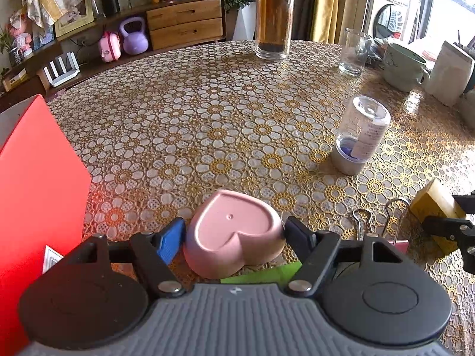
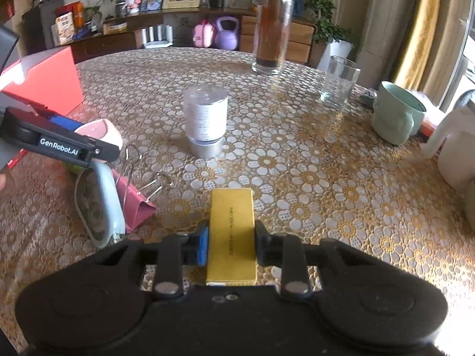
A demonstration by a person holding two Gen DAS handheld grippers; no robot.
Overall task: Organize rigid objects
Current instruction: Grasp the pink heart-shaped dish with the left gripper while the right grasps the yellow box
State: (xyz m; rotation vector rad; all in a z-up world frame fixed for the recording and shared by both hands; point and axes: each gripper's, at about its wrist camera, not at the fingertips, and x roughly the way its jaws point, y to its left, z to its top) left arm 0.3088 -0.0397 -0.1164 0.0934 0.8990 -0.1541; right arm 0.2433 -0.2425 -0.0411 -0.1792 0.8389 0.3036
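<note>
Two grippers are down on the desk (image 1: 225, 112) at once here, each with something between its fingers. The left gripper (image 1: 234, 231) has its fingers fairly wide apart on either side of a pink heart-shaped dish (image 1: 233, 231), blue pad at the left lobe and black pad touching the right one; the dish sits upside down on the flowery tablecloth, right at the near edge of the left wrist view, partly over a green slip (image 1: 264, 274). The right gripper (image 2: 230, 244) is closed down narrow on a yellow block (image 2: 231, 234), pads pressing both long sides, and the block lies flat on the cloth pointing away from the camera. Between the two sit a pink binder clip (image 2: 135, 204) with its wire handles up and a pale blue oval thing (image 2: 99, 201) lying just beside it. Further back there's a clear jar standing on its grey lid (image 2: 205, 118), a tall glass bottle with brown stuff (image 2: 271, 29), an empty tumbler (image 2: 340, 81) and a mint green mug (image 2: 396, 112). Red box (image 1: 38, 195) is off to the left.
</note>
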